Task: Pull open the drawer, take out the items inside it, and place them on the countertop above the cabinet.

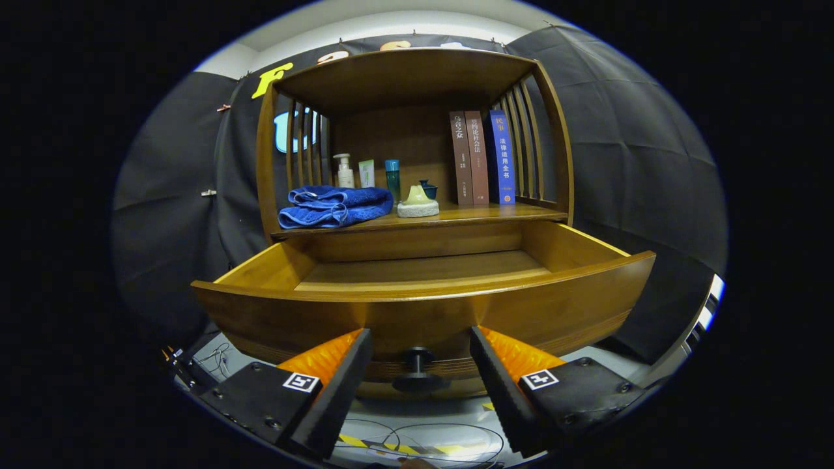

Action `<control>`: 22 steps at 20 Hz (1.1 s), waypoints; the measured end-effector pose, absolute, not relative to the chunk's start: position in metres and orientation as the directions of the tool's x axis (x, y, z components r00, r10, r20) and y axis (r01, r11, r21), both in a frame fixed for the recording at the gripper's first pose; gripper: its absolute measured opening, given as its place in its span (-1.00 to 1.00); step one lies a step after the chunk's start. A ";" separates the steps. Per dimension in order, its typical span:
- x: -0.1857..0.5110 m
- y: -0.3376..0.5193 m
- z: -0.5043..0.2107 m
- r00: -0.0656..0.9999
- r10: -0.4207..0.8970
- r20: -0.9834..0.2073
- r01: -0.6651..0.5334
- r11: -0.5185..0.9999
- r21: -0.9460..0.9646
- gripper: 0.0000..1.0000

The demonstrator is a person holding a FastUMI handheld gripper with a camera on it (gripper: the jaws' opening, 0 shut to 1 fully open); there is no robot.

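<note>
Drawer [423, 286], centre frame: pulled open, its visible floor bare. Blue towel [335, 206] on bench [456, 215], centre-left. Tongs [420, 365], bottom centre: spread wide, empty, flanking knob [417, 358]. Judged near done; next, check inside.

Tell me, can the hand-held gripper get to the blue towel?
Probably yes. The hand-held gripper is open around the drawer knob, and nothing stands before the towel at the shelf's front edge.
</note>
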State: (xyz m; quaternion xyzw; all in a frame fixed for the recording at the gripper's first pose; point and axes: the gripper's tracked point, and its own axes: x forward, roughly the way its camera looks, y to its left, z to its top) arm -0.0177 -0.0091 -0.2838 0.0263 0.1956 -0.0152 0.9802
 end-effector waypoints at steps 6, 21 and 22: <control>0.021 -0.007 -0.286 0.924 -0.029 -0.382 0.050 0.998 0.045 0.95; 0.148 -0.011 -0.302 0.926 -0.029 -0.377 0.045 0.998 0.034 0.96; 0.153 -0.011 -0.303 0.925 -0.028 -0.380 0.046 0.998 0.037 0.96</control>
